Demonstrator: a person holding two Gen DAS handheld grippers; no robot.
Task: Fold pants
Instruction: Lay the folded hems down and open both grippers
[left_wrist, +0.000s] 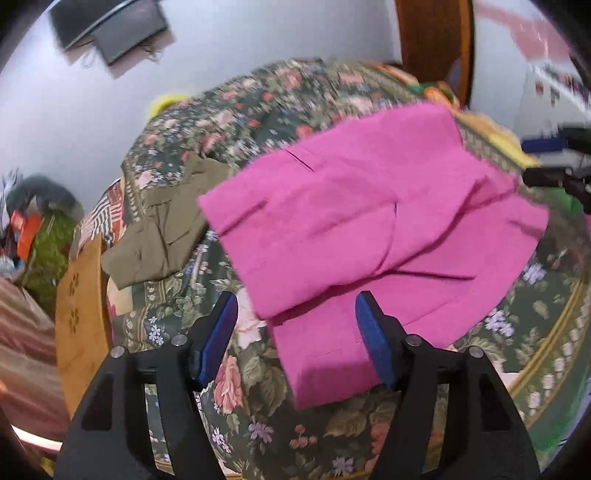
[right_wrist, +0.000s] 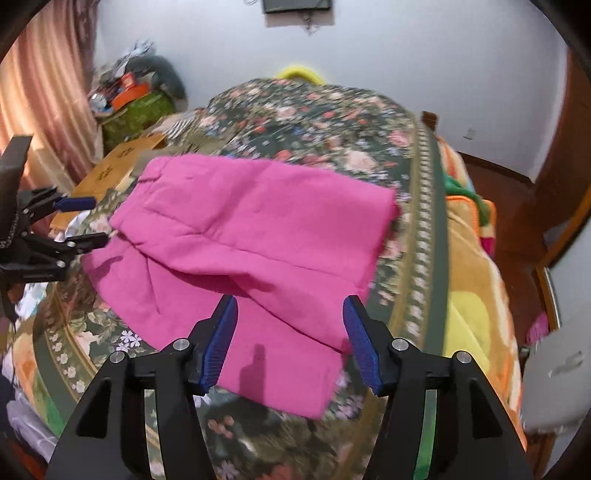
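Left wrist: pink pants (left_wrist: 369, 229) folded on floral bedspread (left_wrist: 258, 424), olive garment (left_wrist: 162, 229) just left of them, seen here only; left gripper (left_wrist: 295, 325) apart, empty over pants' near edge | Right wrist: pants (right_wrist: 240, 240); orange blanket (right_wrist: 476, 295) right of them; right gripper (right_wrist: 290, 325) apart, empty.

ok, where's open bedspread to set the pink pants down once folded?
Free floral bedspread lies beyond the pink pants, toward the wall. A narrower strip runs between the pants and the orange blanket. Crowded: the olive garment and cardboard box sit beside the pants' other side.
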